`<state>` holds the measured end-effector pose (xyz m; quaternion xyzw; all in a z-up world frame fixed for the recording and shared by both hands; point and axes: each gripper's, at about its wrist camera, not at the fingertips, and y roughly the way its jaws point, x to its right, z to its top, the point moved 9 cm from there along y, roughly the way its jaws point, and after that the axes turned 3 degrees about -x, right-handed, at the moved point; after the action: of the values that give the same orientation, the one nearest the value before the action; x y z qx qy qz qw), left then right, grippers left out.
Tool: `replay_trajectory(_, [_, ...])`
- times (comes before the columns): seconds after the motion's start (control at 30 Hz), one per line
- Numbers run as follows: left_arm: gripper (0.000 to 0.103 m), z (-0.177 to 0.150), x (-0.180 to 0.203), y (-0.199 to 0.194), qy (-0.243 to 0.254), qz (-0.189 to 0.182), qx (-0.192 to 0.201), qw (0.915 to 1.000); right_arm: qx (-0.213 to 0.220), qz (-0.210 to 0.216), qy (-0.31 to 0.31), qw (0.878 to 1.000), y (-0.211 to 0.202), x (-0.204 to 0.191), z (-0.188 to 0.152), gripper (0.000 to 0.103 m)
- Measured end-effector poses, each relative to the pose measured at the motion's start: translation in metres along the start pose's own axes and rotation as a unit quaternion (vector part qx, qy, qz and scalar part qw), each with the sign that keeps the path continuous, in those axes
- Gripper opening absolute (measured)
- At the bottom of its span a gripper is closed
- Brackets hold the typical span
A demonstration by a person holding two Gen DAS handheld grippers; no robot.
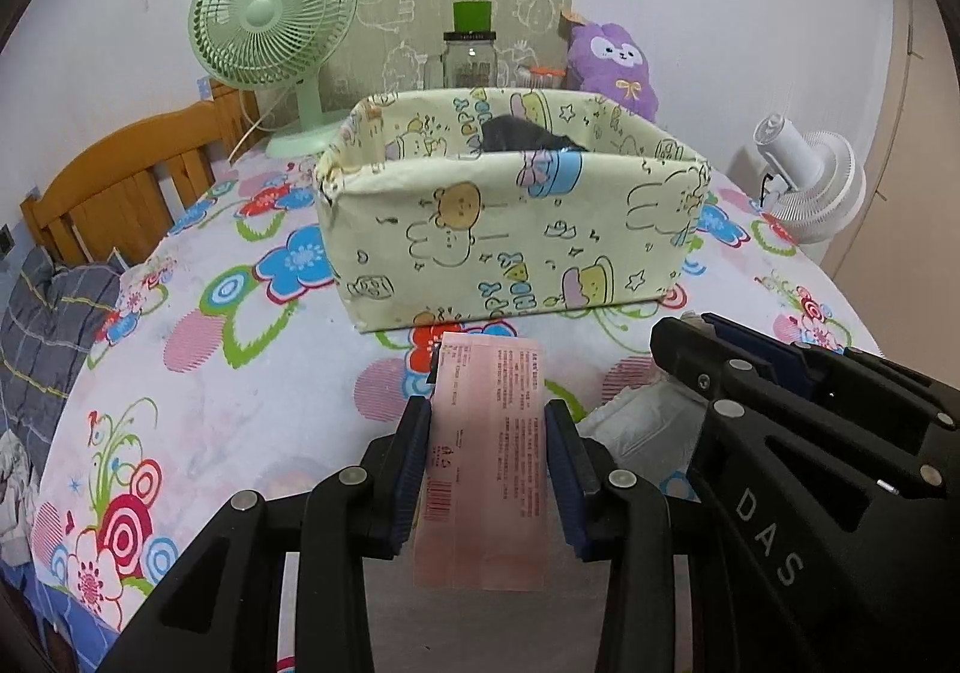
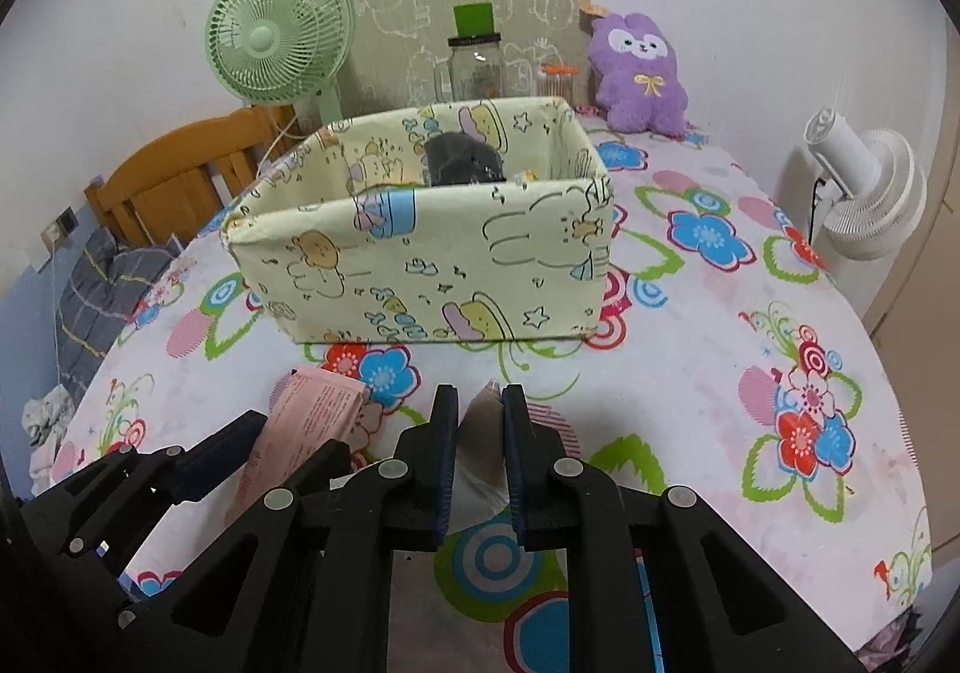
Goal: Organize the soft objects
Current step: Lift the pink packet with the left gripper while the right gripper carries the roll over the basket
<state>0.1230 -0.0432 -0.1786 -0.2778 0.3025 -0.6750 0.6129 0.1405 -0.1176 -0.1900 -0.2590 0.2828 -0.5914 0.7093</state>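
A pale yellow fabric storage box (image 1: 510, 229) with cartoon prints stands on the flowered tablecloth; it also shows in the right wrist view (image 2: 420, 265). A dark soft item (image 1: 522, 132) lies inside it. My left gripper (image 1: 489, 421) is shut on a pink flat packet (image 1: 489, 463), held just in front of the box. My right gripper (image 2: 480, 415) is shut on a white soft packet (image 2: 480, 433), to the right of the left one. The right gripper (image 1: 810, 433) shows in the left wrist view, with the white packet (image 1: 636, 421) under it. The pink packet (image 2: 300, 421) shows in the right wrist view.
A green desk fan (image 1: 276, 24) stands at the back left, a glass jar (image 1: 471, 57) and a purple plush toy (image 1: 612, 66) behind the box. A white fan (image 1: 810, 181) stands off the right edge. A wooden chair (image 1: 120, 181) is at the left.
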Motion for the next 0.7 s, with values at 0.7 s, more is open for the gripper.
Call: replay_trajectory(0.7, [0.039, 0.037, 0.005, -0.030, 0.009, -0.005, 0.037, 0.9993, 0.049, -0.007, 0.004, 0.999, -0.035, 0.004, 0.035, 0.016])
